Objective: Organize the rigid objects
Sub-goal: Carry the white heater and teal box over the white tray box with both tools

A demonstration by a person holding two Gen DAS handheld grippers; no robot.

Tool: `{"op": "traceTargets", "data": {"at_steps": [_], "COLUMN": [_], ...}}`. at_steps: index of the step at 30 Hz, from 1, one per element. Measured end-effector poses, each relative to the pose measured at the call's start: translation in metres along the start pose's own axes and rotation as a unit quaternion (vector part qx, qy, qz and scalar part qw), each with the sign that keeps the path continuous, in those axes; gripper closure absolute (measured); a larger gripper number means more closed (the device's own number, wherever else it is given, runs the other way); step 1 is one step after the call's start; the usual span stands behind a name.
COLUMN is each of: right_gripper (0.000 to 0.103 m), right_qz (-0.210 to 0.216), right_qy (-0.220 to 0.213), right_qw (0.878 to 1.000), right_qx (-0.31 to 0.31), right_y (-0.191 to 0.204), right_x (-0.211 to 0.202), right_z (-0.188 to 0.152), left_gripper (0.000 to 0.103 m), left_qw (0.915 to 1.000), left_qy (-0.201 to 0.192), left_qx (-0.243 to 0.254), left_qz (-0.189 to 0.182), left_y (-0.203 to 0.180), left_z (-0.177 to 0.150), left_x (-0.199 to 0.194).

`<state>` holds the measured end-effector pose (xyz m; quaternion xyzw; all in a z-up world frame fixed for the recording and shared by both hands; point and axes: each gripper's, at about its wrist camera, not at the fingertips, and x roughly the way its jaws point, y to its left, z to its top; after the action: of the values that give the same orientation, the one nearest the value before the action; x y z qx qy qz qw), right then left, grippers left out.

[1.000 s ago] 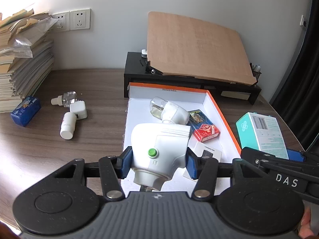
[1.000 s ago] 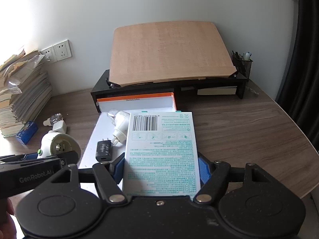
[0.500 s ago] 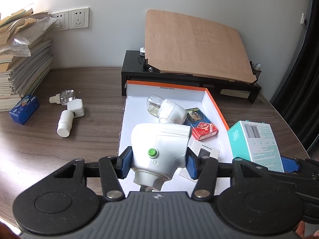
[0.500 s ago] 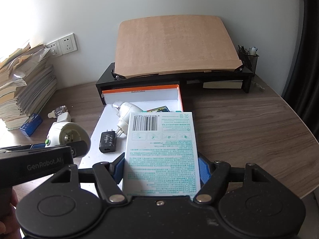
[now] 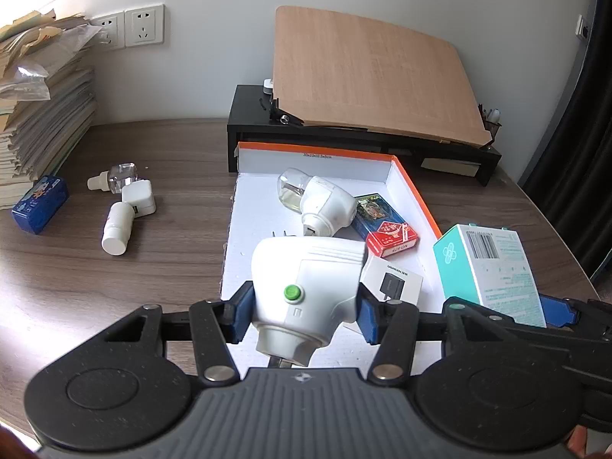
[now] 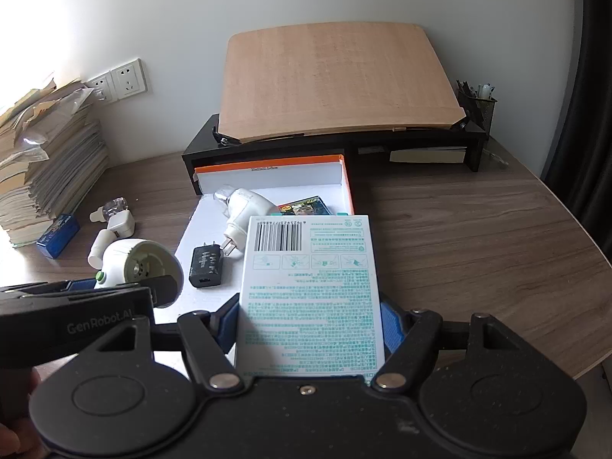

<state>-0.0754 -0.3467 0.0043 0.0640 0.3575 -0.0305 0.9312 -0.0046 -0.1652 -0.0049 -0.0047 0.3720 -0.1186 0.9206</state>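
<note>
Left gripper (image 5: pixel 302 308) is clamped on a white plug-in device (image 5: pixel 306 287), blue pads against both its sides, above the near end of the orange-edged box (image 5: pixel 415 195). Right gripper (image 6: pixel 310 329), just beside it, grips a teal carton (image 6: pixel 310 290) over the box's right edge. A black charger (image 6: pixel 206 267) lies ahead, inside the box.

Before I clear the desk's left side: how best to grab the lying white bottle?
Grip the white bottle across its round body, mid-length, coming from above with fingers either side. It lies flat, cap end nearest, its far end against the white cube charger.
</note>
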Motion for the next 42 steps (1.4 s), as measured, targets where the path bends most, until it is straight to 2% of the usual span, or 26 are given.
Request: {"op": "traceTargets", "data": {"at_steps": [42], "right_gripper": [0.019], "right_qz": [0.005], "right_qy": [0.009], "right_qw": [1.000], "right_qx": [-0.009], "right_y": [0.002], "right_x": [0.015], "right_z": [0.008], "left_gripper": [0.049], "left_qw": [0.9999], "left_qy": [0.006], "left_qx": [-0.007], "left_qz": [0.008], "left_y": [0.006], "left_z": [-0.001], "left_x": [0.010]}}
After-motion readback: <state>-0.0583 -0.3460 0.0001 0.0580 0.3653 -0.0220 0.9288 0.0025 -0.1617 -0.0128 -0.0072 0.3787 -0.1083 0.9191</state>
